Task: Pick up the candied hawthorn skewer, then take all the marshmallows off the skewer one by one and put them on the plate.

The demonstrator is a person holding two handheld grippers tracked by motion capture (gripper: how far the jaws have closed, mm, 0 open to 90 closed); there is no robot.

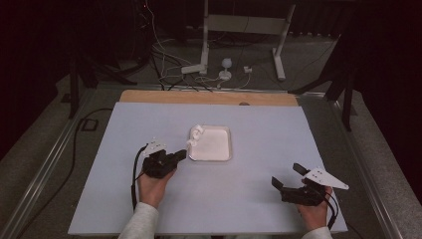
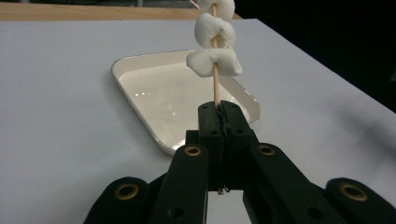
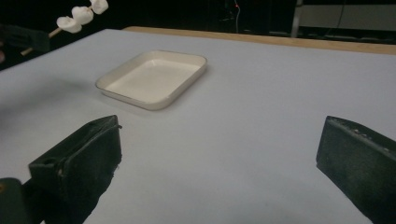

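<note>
In the high view, the left claw (image 1: pixel 180 156) sits at about nine o'clock from the white tray (image 1: pixel 211 143), pressed together on the bare lower end of a wooden skewer (image 2: pixel 215 84). Three marshmallows (image 2: pixel 215 61) are threaded on the skewer's far end. Its long axis runs from the claw toward one o'clock, carrying the marshmallows over the tray's near left corner, above the rim rather than resting in it. The tray lies at the middle of the grey tabletop (image 1: pixel 124 199), empty. The right claw (image 1: pixel 287 177) rests at about four o'clock from the tray, well apart, its jaws spread with nothing between them. The left hand is clearly nearer, so lowering the skewer into the tray likely falls to it.
</note>
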